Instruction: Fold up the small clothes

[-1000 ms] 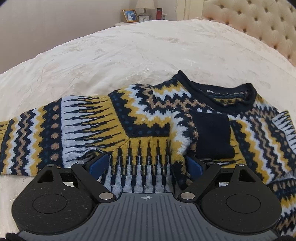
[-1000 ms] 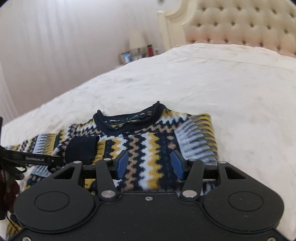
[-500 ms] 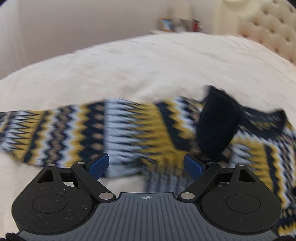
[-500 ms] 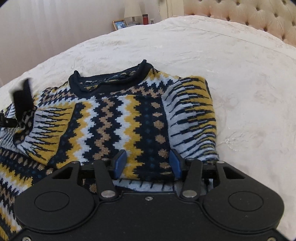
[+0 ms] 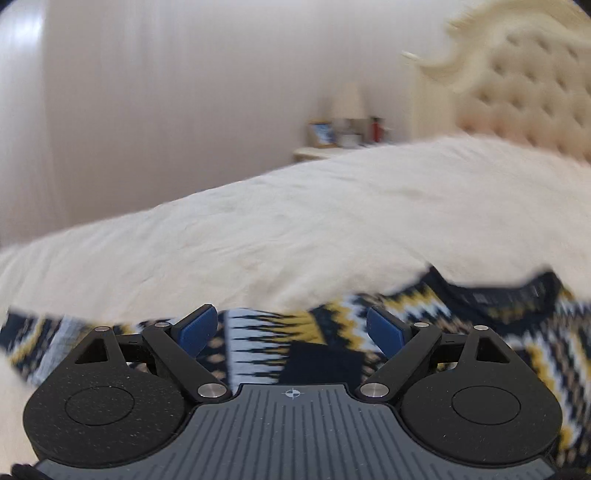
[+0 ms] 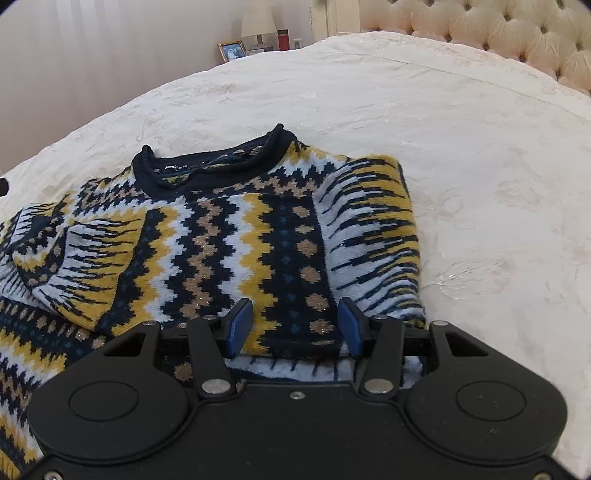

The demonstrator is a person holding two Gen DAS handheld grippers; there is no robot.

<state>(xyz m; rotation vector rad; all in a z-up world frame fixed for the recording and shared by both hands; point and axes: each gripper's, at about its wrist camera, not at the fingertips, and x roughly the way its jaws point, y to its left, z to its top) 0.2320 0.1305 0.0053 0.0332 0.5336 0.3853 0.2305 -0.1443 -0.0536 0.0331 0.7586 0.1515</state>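
A patterned knit sweater in navy, yellow, white and tan lies on the bed, its navy collar toward the headboard. Its right sleeve is folded over the body. It also shows, blurred, in the left wrist view, with the left sleeve stretched out to the left. My left gripper is open and empty just above the sweater, with the sleeve's navy cuff below it. My right gripper is open and empty over the folded lower part.
The cream bedspread spreads wide to the right and beyond the sweater. A tufted headboard stands at the far right. A nightstand with a lamp, photo frame and red bottle stands behind the bed.
My left gripper swung left and tilted up; the dark cuff that stood upright half a second ago now lies flat on the sweater. My right gripper moved closer and lower over the sweater.
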